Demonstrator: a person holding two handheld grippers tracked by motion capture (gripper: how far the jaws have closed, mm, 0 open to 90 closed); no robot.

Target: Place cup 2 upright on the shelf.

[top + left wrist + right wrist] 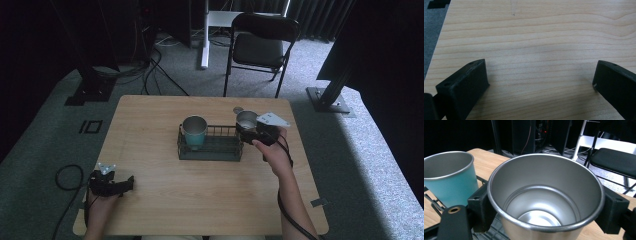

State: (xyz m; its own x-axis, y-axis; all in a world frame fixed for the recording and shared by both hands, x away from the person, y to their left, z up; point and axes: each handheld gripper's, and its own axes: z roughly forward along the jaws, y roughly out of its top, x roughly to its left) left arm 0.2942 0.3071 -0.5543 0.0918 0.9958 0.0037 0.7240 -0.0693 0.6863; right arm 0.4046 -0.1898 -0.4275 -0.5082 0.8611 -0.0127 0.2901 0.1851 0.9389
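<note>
Clamped on the steel cup from both sides, my right claw holds it upright at the right end of the wire basket, centre-right of the high view, above the rim as far as I can tell. I judge the job about half done: the teal cup already stands in the basket's left end, and the steel one is not yet set down. Lower left, my left claw rests idle on the surface, jaws wide apart, holding nothing.
</note>
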